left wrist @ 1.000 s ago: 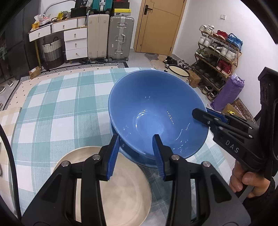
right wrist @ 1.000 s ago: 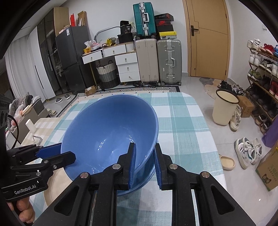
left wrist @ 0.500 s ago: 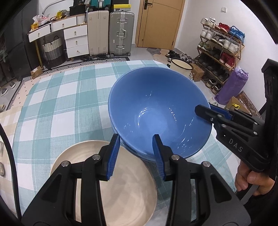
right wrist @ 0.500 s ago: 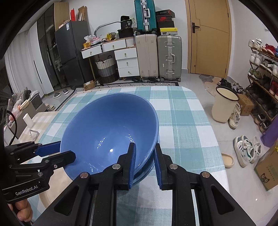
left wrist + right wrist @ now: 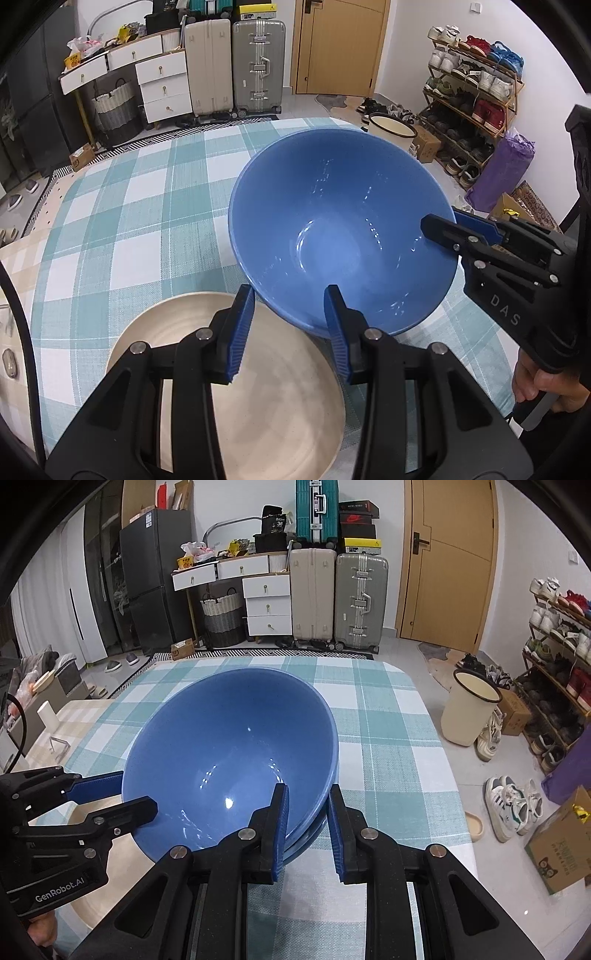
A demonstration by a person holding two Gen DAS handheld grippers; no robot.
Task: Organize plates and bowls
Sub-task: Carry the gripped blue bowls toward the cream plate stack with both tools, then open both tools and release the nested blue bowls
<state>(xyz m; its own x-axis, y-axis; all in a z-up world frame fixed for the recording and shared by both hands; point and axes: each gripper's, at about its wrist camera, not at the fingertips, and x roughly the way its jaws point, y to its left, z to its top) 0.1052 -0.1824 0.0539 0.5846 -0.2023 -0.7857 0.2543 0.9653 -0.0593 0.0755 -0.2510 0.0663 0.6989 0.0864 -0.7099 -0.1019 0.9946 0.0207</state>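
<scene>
A large blue bowl (image 5: 332, 221) (image 5: 229, 746) hangs tilted between my two grippers. My left gripper (image 5: 288, 291) (image 5: 136, 792) is shut on its near-left rim, one finger inside and one outside. On the opposite rim my right gripper (image 5: 307, 790) (image 5: 443, 221) is shut the same way. A second blue bowl (image 5: 312, 830) sits directly beneath, and only a sliver of its rim shows between the right fingers. A cream plate (image 5: 280, 406) (image 5: 125, 867) lies on the table under the left gripper, touching or just beside the bowls.
The table (image 5: 129, 221) wears a teal and white check cloth, and its right edge runs close to the bowls. On the floor beyond stand a cream bin (image 5: 469, 709), shoes and a shoe rack. A hand (image 5: 543, 384) grips the right tool.
The held bowl has come down onto the lower blue bowl, whose rim no longer shows in the left wrist view. The left gripper sank with it. More of the cream plate shows.
</scene>
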